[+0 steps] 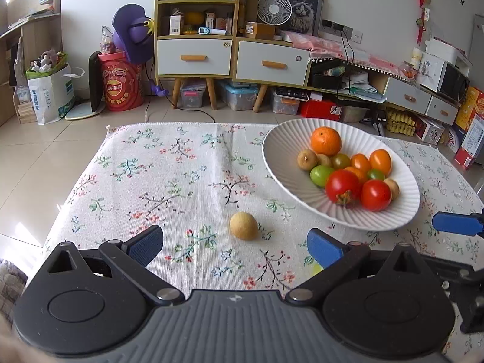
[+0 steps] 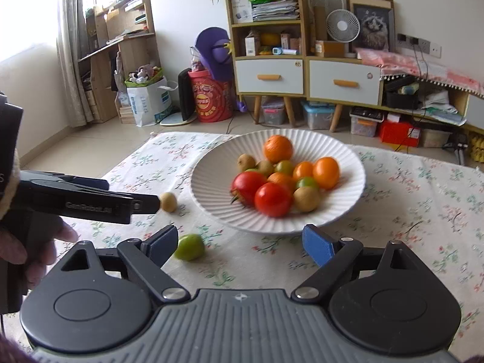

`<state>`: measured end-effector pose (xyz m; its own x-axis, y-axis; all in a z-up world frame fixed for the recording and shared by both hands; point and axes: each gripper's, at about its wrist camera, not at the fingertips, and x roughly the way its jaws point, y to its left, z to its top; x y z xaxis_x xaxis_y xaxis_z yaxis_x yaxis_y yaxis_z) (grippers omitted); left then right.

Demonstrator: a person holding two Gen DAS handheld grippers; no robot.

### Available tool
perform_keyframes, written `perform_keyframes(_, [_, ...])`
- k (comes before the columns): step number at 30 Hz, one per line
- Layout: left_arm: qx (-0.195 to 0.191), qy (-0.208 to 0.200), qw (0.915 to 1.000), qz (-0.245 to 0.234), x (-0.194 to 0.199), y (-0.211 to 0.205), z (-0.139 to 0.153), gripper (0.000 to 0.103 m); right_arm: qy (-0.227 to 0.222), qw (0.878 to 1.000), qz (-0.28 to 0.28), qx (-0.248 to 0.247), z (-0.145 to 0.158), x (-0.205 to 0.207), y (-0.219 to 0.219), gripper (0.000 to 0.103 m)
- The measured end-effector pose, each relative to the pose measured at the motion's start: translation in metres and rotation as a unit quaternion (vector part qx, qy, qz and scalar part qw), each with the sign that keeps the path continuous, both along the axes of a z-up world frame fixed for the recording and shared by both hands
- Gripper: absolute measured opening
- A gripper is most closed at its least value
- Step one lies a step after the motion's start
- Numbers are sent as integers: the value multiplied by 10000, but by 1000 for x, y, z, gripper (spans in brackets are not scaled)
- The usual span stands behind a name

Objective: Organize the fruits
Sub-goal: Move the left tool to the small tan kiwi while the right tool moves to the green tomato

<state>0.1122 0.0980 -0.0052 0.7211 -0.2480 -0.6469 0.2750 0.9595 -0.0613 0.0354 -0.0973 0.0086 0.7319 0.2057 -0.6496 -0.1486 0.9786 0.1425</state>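
A flowery cloth [image 1: 181, 163] covers the table. At lower middle of the left view, a tan fruit [image 1: 243, 225] lies loose. The left gripper [image 1: 236, 246] is wide, holding nothing. The right gripper [image 2: 239, 246] is wide too, a green fruit [image 2: 190, 246] beside its left finger. At right, the white bowl [image 1: 281, 157] holds fruit.

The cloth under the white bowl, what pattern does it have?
The cloth is off-white with a floral print: dark twigs, green leaves, small pink and blue flowers. Best in the left wrist view.
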Motion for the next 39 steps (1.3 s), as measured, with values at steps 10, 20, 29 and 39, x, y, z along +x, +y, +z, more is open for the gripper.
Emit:
perform_keyframes(10, [370,51,9992,-122,3,2,-26,99,250,9991,316,-109,-18,-1,13,91])
perform_keyframes(20, [237,-119,9996,-65,13,-4,-36,98,398,9978,372,-372,-35,1,19,91])
perform_keyframes(29, [104,-323,9994,-42,19,-14,-33,77,247,9969,424,-614,-39,6,26,93])
perform_keyframes(39, [29,-374,9993,-64,21,-12,-31,48,232,9966,427,-659,-39,14,33,89])
